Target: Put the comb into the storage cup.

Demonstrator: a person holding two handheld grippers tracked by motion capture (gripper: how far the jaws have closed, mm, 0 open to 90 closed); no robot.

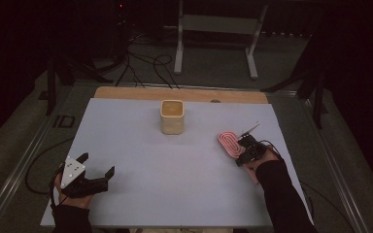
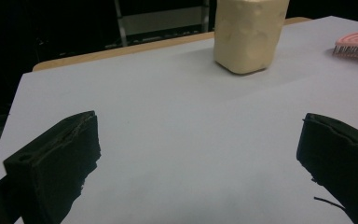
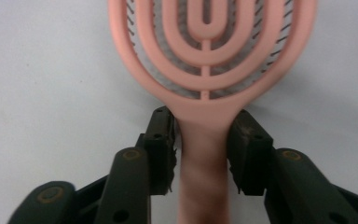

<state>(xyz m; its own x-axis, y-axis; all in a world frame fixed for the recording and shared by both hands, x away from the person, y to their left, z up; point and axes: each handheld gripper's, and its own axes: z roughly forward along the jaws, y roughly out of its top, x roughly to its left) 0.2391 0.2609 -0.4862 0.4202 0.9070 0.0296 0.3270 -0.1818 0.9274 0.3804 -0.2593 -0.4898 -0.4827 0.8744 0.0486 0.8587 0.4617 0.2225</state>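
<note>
A pink hairbrush [image 1: 229, 142] lies bristles down on the white table [image 1: 175, 184], to the right of the cream cup [image 1: 172, 117] and a little nearer the person. The right gripper [image 3: 204, 135] has its jaws pressed against both sides of the brush's handle, pinching it just below the head. The left gripper [image 1: 97, 171] rests well to the left of the cup, nearer the person, with its jaws spread wide and nothing between them.
</note>
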